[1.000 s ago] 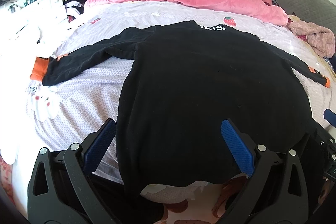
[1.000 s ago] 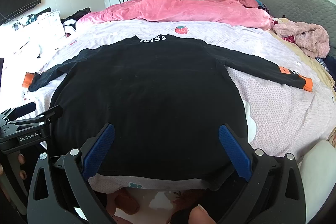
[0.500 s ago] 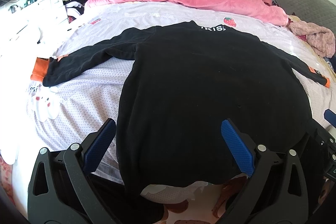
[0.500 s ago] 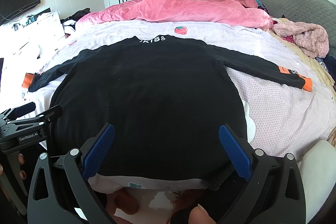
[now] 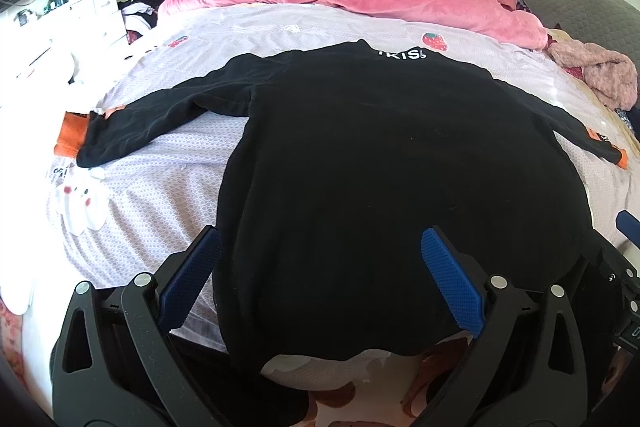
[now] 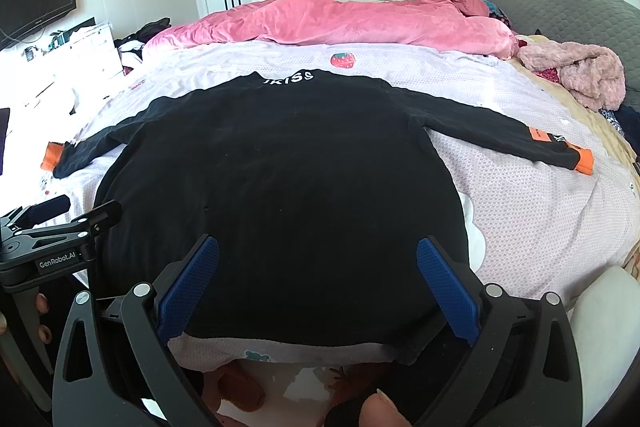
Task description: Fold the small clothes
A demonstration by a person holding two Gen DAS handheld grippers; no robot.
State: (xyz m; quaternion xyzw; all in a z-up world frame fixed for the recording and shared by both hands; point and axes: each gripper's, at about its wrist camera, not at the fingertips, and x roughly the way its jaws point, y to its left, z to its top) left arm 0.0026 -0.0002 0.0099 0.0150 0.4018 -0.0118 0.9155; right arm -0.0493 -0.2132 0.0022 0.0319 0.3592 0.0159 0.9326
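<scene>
Black top [image 5: 392, 187] lay flat on the bed [image 5: 168, 195], sleeves out at nine and three o'clock, nothing folded; both grippers [image 5: 320, 291] [image 6: 318, 293] hovered, jaws wide, empty

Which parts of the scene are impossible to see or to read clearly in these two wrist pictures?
- Black long-sleeved top: in the left wrist view, its near hem corners are hidden behind the left gripper fingers.
- White collar lettering: its first letter is unclear in the right wrist view, and it is cut short in the left.
- Orange sleeve label: its print is too small to read.
- Bed surface under the top: covered by the cloth.
- Right gripper: only a blue tip shows at the left view's edge.
</scene>
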